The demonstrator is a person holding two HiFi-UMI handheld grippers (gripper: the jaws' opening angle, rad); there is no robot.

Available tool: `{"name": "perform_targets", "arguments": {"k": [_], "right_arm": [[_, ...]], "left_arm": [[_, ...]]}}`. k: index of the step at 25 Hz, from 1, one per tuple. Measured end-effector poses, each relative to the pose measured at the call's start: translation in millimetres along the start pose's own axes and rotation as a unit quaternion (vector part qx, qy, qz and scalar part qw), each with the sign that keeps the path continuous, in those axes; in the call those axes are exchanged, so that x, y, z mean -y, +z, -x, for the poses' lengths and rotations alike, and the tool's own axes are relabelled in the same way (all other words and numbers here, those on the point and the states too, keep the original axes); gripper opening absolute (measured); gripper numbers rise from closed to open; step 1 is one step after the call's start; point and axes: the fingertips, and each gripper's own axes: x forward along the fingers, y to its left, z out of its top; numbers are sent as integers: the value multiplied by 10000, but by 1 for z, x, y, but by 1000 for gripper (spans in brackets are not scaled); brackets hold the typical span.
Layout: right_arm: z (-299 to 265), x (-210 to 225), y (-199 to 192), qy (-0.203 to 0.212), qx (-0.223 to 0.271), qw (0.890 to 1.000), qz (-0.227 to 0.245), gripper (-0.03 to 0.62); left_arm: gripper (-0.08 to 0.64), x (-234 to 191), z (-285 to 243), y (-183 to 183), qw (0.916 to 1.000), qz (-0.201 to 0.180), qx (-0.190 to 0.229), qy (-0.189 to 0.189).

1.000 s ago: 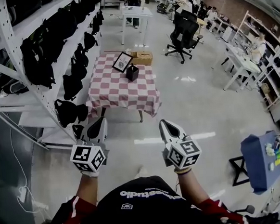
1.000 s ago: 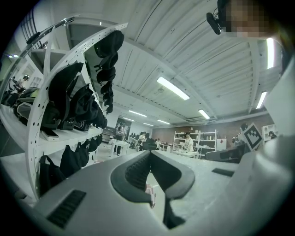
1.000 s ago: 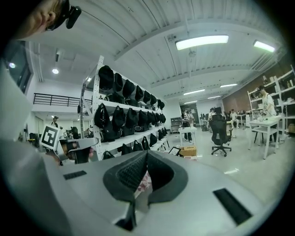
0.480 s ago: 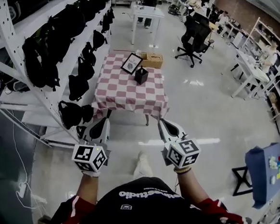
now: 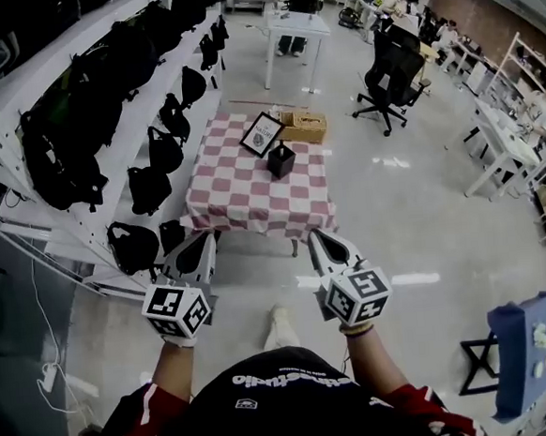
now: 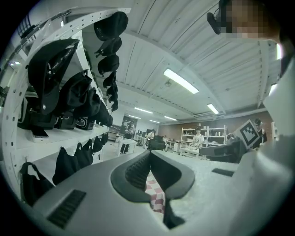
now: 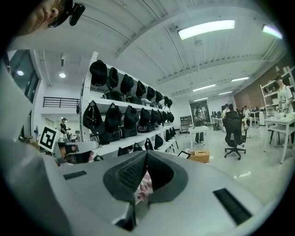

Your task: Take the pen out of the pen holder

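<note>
Table [image 5: 253,200] is set mid-floor, ahead of the person. At its far end a frame [image 5: 263,134] is stood to the left, w/ a box [image 5: 305,125] just beside it on the right. Pen holder [image 5: 281,160] is placed on the table, just in front of & btwn the two. A shelf rack [image 5: 71,45] hung w/ bags [image 5: 148,186] is ranged along the table's left. An office chair [image 5: 388,67] is seen beyond, to the right, & a 2nd table [image 5: 293,23] further behind. A cart [image 5: 519,353] is seen far right, nearer the person.

I see a soft red-and-white checked cloth [image 5: 252,193] far ahead, a glossy pale grey floor [image 5: 396,221], and matt grey plastic shells on the left gripper [image 5: 202,239] and right gripper [image 5: 316,239].
</note>
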Motion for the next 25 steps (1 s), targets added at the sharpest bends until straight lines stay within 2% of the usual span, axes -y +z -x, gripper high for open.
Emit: {"name": "perform_targets", "arguments": {"k": [7,14,25], "right_arm": [[-47,47,16,162,52,9999,-17,2],[-89,107,33,170,46,9998,-45,2],[-143,180,41,280,-7,9996,-59,2]], "left_arm": [[5,-20,-60,3,9998,46,-47,193],[5,-24,-129,20,9998,32,103,161],[5,-24,-224,18,9998,17,108,138]]}}
